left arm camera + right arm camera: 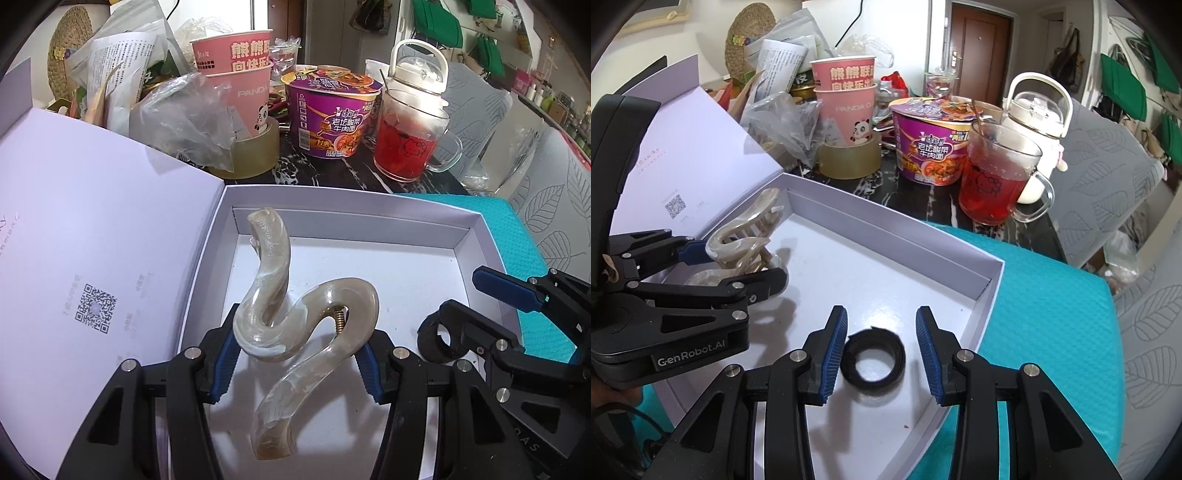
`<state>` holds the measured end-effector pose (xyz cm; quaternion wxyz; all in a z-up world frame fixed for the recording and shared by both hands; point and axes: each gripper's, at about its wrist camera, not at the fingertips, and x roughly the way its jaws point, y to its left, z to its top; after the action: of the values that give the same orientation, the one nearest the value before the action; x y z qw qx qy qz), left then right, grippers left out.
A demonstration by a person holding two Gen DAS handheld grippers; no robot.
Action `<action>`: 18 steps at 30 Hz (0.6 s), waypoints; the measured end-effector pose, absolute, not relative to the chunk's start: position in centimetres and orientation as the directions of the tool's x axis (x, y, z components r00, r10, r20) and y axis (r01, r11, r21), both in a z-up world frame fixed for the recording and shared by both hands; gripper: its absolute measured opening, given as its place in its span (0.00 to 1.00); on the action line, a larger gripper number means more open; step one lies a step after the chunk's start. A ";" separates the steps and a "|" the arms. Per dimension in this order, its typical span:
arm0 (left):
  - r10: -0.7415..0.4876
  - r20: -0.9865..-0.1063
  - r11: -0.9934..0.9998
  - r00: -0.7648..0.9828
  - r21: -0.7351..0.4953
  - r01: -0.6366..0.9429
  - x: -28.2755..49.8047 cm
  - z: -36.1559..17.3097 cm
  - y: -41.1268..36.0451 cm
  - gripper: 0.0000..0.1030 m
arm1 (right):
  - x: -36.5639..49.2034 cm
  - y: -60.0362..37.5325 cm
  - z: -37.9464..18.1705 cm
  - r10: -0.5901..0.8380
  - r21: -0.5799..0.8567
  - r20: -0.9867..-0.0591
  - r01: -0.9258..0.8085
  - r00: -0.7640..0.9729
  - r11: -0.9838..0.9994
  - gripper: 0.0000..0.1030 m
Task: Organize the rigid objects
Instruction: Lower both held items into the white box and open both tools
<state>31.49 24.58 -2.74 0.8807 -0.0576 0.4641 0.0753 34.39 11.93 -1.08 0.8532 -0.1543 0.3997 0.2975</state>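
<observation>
A pearly beige hair claw clip [295, 332] stands in the white open box [369, 221]. My left gripper [297, 362] is shut on the hair claw clip, its blue pads pressing both sides; it also shows in the right wrist view [738, 254] with the clip [746, 236]. A black rolled strap ring [873, 356] lies on the box floor [886, 266]. My right gripper [881, 354] is open, its pads on either side of the ring and apart from it. The ring also shows in the left wrist view [439, 338].
The box lid [92, 240] stands open at the left. Behind the box on the dark table are a tape roll [255, 155], pink paper cups [240, 74], a purple noodle bowl [332, 118], a glass mug of red drink [410, 136] and a white kettle [421, 70]. A teal mat [1052, 332] lies under the box.
</observation>
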 end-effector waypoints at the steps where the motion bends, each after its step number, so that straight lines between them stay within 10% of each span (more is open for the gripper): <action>1: 0.081 -0.828 0.981 0.556 -0.031 -0.190 31.5 -2.7 24.6 0.53 | 34.4 11.9 -1.1 0.383 -0.026 -0.774 -0.630 0.504 0.776 0.37; 18: 0.111 -0.821 0.977 0.561 -0.014 -0.215 31.1 -1.7 24.6 0.65 | 34.0 11.7 -0.6 0.378 -0.039 -0.771 -0.630 0.512 0.775 0.37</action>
<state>31.08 24.59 -1.65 0.8816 -0.0562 0.4595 0.0924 33.96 11.69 -0.59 0.8548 -0.1592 0.3961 0.2950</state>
